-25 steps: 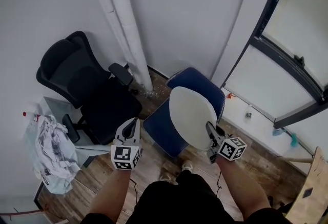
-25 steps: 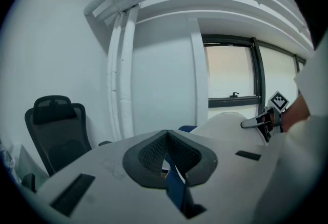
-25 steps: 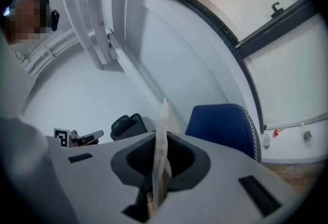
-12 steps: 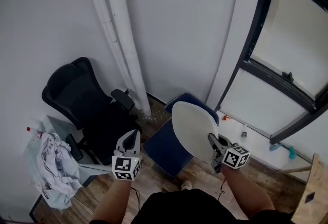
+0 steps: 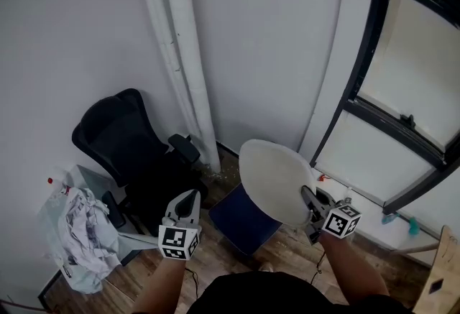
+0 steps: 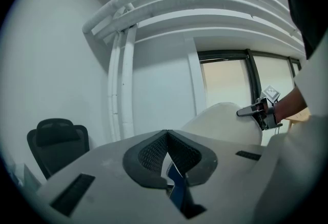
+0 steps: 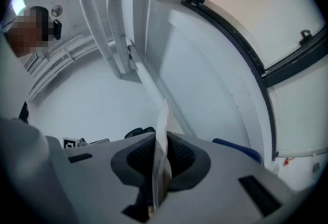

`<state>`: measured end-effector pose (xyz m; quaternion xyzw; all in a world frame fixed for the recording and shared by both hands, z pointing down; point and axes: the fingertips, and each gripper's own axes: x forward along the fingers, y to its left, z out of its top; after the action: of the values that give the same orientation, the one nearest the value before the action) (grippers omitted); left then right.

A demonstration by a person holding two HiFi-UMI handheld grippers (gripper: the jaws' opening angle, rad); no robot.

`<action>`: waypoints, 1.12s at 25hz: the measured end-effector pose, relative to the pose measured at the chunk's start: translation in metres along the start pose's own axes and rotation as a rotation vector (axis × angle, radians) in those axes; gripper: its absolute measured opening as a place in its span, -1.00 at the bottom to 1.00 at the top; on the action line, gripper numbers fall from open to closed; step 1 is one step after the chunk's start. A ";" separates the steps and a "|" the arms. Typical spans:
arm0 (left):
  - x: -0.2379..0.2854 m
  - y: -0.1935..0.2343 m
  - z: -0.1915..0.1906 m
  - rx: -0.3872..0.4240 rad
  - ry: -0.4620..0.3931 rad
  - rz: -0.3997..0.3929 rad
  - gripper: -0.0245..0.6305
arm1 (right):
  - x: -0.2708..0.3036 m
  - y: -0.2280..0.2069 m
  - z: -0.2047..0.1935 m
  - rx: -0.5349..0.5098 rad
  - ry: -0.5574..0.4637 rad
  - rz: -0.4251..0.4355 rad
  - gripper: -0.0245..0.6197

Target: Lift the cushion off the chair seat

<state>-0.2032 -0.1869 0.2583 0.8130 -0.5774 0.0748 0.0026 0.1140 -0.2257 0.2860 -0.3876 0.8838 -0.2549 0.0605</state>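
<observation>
A round white cushion (image 5: 277,179) hangs tilted in the air, clear above the blue chair seat (image 5: 241,220). My right gripper (image 5: 309,196) is shut on its near right edge. In the right gripper view the thin cushion edge (image 7: 163,118) stands upright between the pressed pads, with the blue chair (image 7: 241,147) low on the right. My left gripper (image 5: 189,197) floats left of the cushion, apart from it, jaws shut with nothing in them. In the left gripper view its tips (image 6: 167,134) meet, and the cushion (image 6: 225,123) shows to the right.
A black office chair (image 5: 133,154) stands at the left by white wall pipes (image 5: 183,54). A bag of crumpled white cloth (image 5: 79,230) lies at the lower left. A dark window frame (image 5: 388,104) runs along the right, and a wooden piece (image 5: 442,269) sits in the bottom right corner.
Both grippers have risen. The cushion has gone up with the right gripper and now hangs higher over the blue seat.
</observation>
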 end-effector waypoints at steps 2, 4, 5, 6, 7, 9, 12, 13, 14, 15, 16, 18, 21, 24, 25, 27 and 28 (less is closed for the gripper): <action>-0.004 0.008 0.009 0.032 -0.007 0.016 -0.91 | 0.000 0.008 0.010 -0.009 -0.016 0.008 -0.80; -0.005 0.016 0.016 0.046 -0.014 0.029 -0.91 | 0.002 0.015 0.018 -0.021 -0.030 0.017 -0.80; -0.005 0.019 0.018 0.043 -0.018 0.034 -0.91 | 0.002 0.017 0.022 -0.027 -0.036 0.019 -0.80; -0.005 0.021 0.021 0.037 -0.022 0.038 -0.91 | 0.003 0.019 0.026 -0.033 -0.042 0.020 -0.80; -0.004 0.023 0.023 0.032 -0.027 0.041 -0.91 | 0.004 0.021 0.030 -0.038 -0.047 0.021 -0.80; -0.003 0.024 0.027 0.029 -0.036 0.043 -0.91 | 0.006 0.024 0.037 -0.048 -0.056 0.025 -0.80; 0.001 0.021 0.029 0.021 -0.043 0.041 -0.91 | 0.007 0.028 0.044 -0.069 -0.062 0.033 -0.80; 0.002 0.020 0.030 0.017 -0.044 0.039 -0.91 | 0.007 0.028 0.046 -0.078 -0.061 0.034 -0.80; 0.003 0.019 0.031 0.016 -0.045 0.036 -0.91 | 0.007 0.029 0.047 -0.088 -0.059 0.033 -0.80; 0.005 0.018 0.033 0.017 -0.047 0.034 -0.91 | 0.008 0.029 0.049 -0.099 -0.057 0.032 -0.80; 0.006 0.017 0.035 0.019 -0.049 0.032 -0.91 | 0.008 0.029 0.050 -0.109 -0.054 0.031 -0.80; 0.009 0.016 0.037 0.022 -0.053 0.029 -0.91 | 0.010 0.029 0.052 -0.123 -0.053 0.030 -0.80; 0.010 0.015 0.036 0.018 -0.051 0.029 -0.91 | 0.010 0.028 0.053 -0.125 -0.061 0.024 -0.80; 0.010 0.016 0.034 0.010 -0.050 0.027 -0.91 | 0.011 0.028 0.054 -0.122 -0.065 0.021 -0.80; 0.011 0.016 0.034 0.008 -0.049 0.027 -0.91 | 0.012 0.027 0.054 -0.122 -0.065 0.021 -0.80; 0.012 0.015 0.032 0.005 -0.047 0.026 -0.91 | 0.013 0.026 0.053 -0.124 -0.065 0.023 -0.80; 0.013 0.015 0.031 0.003 -0.045 0.024 -0.91 | 0.013 0.025 0.053 -0.124 -0.063 0.021 -0.80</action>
<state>-0.2092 -0.2069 0.2279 0.8074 -0.5870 0.0574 -0.0128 0.1050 -0.2418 0.2290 -0.3889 0.8996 -0.1868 0.0671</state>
